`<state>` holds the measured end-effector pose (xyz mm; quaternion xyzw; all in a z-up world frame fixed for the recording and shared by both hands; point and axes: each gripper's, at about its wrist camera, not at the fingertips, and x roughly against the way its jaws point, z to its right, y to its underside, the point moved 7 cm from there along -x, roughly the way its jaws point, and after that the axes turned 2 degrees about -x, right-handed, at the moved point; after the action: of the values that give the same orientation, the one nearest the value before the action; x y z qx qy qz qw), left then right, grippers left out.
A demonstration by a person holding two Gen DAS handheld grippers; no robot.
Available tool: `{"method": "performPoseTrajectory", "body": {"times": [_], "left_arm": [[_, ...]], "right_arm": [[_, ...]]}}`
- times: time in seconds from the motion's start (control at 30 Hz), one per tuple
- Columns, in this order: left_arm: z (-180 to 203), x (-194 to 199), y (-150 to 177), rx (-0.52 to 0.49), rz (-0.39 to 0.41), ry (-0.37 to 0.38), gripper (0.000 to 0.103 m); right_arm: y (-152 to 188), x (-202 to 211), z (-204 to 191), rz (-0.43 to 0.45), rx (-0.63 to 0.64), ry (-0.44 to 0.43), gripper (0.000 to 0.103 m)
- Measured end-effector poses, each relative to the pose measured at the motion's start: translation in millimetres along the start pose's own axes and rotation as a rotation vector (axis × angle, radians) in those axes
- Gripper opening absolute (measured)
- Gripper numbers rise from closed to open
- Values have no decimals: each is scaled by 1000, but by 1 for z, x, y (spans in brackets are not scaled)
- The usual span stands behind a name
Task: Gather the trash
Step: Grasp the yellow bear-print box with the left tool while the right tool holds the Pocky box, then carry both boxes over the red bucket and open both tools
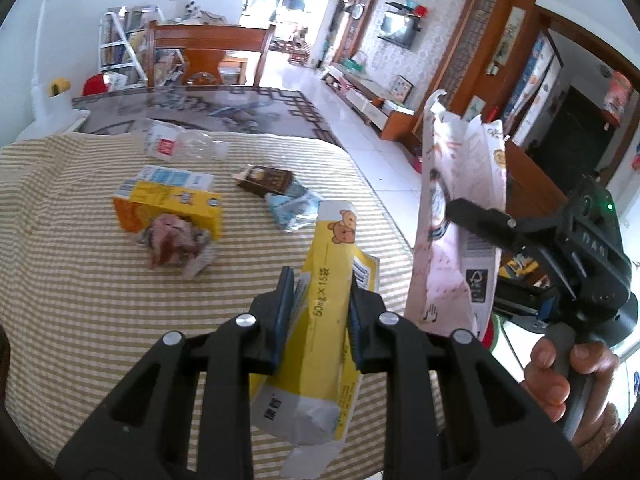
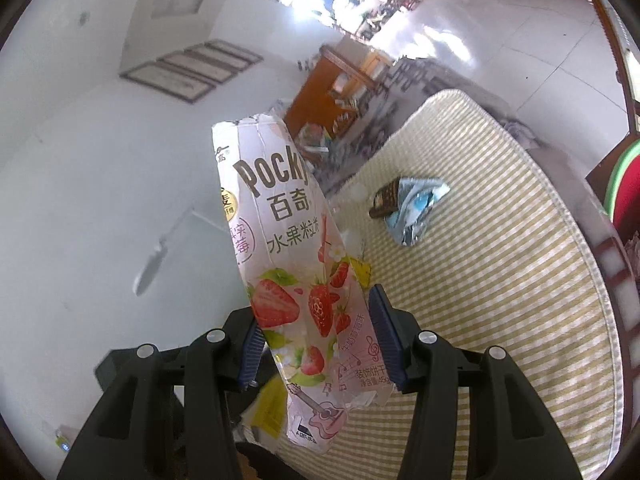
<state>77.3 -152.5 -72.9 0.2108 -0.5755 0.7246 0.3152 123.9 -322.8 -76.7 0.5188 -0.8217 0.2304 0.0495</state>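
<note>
Right wrist: Pocky box (image 2: 296, 280) upright, clamped in claw (image 2: 316, 340)

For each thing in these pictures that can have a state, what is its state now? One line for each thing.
left gripper: shut on the yellow box.
yellow box: flattened, held above the table.
right gripper: shut on the Pocky box.
Pocky box: top torn open, held upright in the air.
orange carton: lying on the striped cloth.
clear bottle: crushed, lying down.
blue wrapper: crumpled.

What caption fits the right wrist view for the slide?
Right gripper holds a pink strawberry Pocky box above the striped tablecloth, crumpled wrappers beyond.
</note>
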Motion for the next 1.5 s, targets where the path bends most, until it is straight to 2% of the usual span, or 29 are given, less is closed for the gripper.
{"method": "performPoseTrajectory", "body": {"times": [0.27, 0.37, 0.47, 0.6, 0.77, 1.0, 1.03, 1.07, 1.1, 1.13, 1.17, 1.3, 1.5], "left_arm": [[30, -16, -2, -14, -33, 69, 24], [44, -23, -7, -31, -52, 104, 24], [64, -36, -10, -34, -104, 182, 24], [92, -54, -18, -45, -138, 252, 24], [144, -80, -26, -90, -206, 352, 24], [202, -121, -20, -134, -314, 449, 25], [207, -125, -19, -143, -313, 444, 28], [210, -127, -19, -150, -306, 439, 45], [212, -129, -19, -152, -297, 440, 69], [215, -128, -20, -153, -277, 448, 76], [215, -127, -20, -157, -261, 452, 79], [206, -124, -18, -197, -230, 407, 79], [140, -113, -23, -107, -164, 295, 79]], "right_arm": [[-11, 34, 8, 78, -58, -71, 48], [-12, 55, 15, 120, -66, -64, 48], [-16, 87, 34, 193, -90, -9, 48], [-24, 132, 65, 301, -156, 61, 48], [-36, 173, 95, 418, -172, 225, 49], [-39, 190, 137, 453, -256, 295, 51], [-39, 191, 143, 455, -265, 313, 52], [-39, 193, 147, 458, -269, 327, 54], [-37, 193, 150, 459, -272, 345, 65], [-37, 194, 152, 467, -270, 370, 70], [-38, 196, 154, 484, -265, 388, 74], [-36, 204, 157, 502, -251, 422, 75], [-36, 187, 136, 454, -197, 399, 75]]}}
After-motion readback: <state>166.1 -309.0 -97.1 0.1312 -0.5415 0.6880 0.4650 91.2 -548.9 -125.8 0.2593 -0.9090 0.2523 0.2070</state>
